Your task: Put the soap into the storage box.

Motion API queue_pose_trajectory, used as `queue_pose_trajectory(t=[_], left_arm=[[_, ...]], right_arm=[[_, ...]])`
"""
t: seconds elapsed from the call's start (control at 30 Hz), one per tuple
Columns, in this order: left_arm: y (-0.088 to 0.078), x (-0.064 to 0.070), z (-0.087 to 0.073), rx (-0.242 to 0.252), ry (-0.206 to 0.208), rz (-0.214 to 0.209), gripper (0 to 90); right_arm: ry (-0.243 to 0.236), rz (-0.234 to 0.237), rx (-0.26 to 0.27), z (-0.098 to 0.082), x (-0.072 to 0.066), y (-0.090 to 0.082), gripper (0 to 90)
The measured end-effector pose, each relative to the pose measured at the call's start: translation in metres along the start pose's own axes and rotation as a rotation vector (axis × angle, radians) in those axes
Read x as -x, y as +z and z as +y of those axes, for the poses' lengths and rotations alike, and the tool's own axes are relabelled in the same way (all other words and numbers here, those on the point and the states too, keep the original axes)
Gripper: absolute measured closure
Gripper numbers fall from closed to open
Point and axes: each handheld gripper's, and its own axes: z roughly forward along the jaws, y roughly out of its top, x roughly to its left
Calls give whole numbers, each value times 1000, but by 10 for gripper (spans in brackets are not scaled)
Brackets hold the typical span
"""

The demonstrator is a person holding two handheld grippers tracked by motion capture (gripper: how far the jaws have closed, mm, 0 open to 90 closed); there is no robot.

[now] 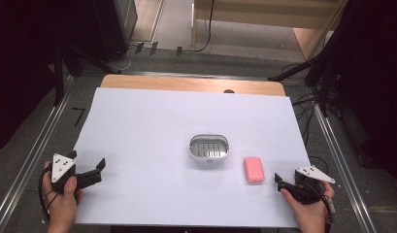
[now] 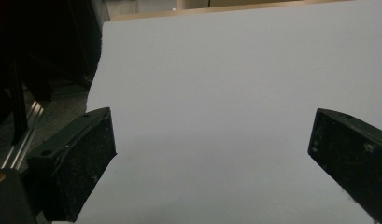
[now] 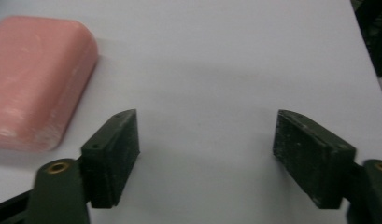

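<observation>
Soap (image 1: 254, 169), a pink rounded bar, lies flat on the white sheet (image 1: 152, 121) that covers the table, just ahead of my right gripper (image 1: 281, 183) and off to its left. Through the right gripper view I see the same bar (image 3: 37, 81) beyond and to the left of the left jaw, close to it but not touching, with a strip of bare sheet between. My right gripper (image 3: 205, 154) stands wide open, its jaws well apart, nothing between them but white surface (image 3: 216, 70). I cannot tell whether the jaw tips rest on the sheet or hang a little above it.

Past the soap, farther from my right gripper and to its left, sits a small metal soap dish (image 1: 209, 148) with a slotted floor, upright and empty. Soap and dish are near each other but apart.

My left gripper (image 1: 89, 170) is at the near left part of the sheet, well apart from dish and soap. Its jaws too are spread wide; in the left gripper view the left gripper (image 2: 212, 154) has only plain sheet (image 2: 216, 79) between and ahead of the jaws, and it holds nothing. Beside its left jaw the sheet's edge drops away to dark floor and a metal rail (image 2: 20, 140).

Each gripper is gripped by a hand: left hand (image 1: 62, 201), right hand (image 1: 310, 211).
</observation>
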Motion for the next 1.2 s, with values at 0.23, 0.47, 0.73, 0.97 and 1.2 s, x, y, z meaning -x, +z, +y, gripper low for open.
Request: queue_pose_trajectory(t=[0.23, 0.47, 0.73, 0.97, 1.2], left_arm=[[1, -1, 0, -5, -18, 4, 9], [2, -3, 1, -18, -35, 4, 9], [2, -3, 1, -20, -32, 6, 9], [2, -2, 1, -19, -33, 6, 9], [2, -2, 1, -18, -30, 4, 9]], right_arm=[[4, 8, -67, 15, -4, -7, 321], [30, -1, -156, 32, -6, -8, 283], [35, 31, -282, 51, -13, -2, 285], [31, 37, -355, 64, -18, 3, 287], [31, 48, -392, 77, -28, 5, 292]])
